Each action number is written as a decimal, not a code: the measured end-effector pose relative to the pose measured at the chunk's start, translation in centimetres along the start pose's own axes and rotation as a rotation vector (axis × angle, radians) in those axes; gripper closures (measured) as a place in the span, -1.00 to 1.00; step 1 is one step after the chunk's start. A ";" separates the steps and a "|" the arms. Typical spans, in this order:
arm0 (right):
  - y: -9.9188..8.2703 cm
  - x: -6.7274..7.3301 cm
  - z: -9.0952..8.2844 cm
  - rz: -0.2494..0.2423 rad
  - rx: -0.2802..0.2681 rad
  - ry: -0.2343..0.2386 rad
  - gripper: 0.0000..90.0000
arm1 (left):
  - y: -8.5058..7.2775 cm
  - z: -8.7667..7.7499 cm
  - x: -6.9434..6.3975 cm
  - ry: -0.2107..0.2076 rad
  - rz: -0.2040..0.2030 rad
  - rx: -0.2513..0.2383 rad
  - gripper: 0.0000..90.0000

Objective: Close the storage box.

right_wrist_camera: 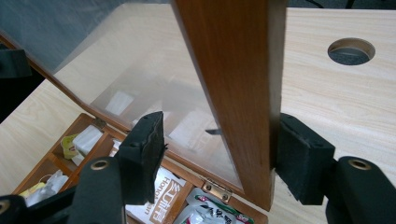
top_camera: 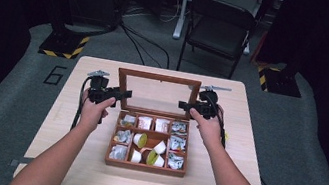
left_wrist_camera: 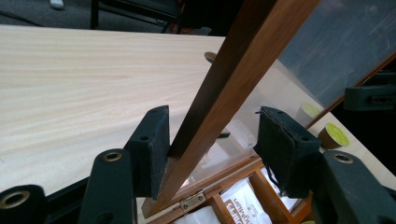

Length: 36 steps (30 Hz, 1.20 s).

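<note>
A wooden compartment box (top_camera: 145, 167) stands mid-table with its glass lid (top_camera: 160, 77) raised upright. Inside lie several tea packets (top_camera: 177, 143) and small white pods (top_camera: 159, 147) with green tops. My left gripper (top_camera: 119, 94) straddles the lid's left side rail. In the left gripper view the rail (left_wrist_camera: 233, 79) runs between the jaws of that gripper (left_wrist_camera: 212, 135); one pad (left_wrist_camera: 156, 149) touches it and the other stands off. My right gripper (top_camera: 189, 107) straddles the right rail (right_wrist_camera: 238, 84); in the right gripper view (right_wrist_camera: 219, 144) one pad (right_wrist_camera: 301, 158) touches the wood and the other is apart.
The pale wooden table (top_camera: 75, 158) has bare room on both sides of the box and a round cable hole (right_wrist_camera: 351, 50) near the back right. A black folding chair (top_camera: 219, 28) stands beyond the table. Brass hinges (right_wrist_camera: 215, 190) join lid and box.
</note>
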State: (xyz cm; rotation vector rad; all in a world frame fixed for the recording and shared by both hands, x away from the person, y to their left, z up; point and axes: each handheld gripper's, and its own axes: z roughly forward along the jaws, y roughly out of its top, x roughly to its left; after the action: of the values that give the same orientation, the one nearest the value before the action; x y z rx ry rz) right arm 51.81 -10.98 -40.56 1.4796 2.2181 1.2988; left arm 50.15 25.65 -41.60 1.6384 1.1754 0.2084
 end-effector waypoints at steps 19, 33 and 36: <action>-0.2 2.2 -5.3 -0.066 -0.088 0.061 -0.17 | 0.5 -5.0 -2.6 -0.071 0.087 -0.039 -0.08; -5.6 4.0 -8.8 -0.160 -0.095 0.067 -0.15 | -4.5 -8.6 -4.5 -0.095 0.175 -0.002 -0.11; -7.1 4.2 -9.1 -0.157 -0.096 0.068 -0.12 | -5.8 -9.0 -4.9 -0.094 0.191 0.014 -0.10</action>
State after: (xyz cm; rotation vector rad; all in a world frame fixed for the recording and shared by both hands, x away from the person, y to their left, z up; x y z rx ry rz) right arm 39.89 -13.53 -39.04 1.2184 2.2287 1.4020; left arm 38.50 27.37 -40.53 1.7545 0.9522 0.2414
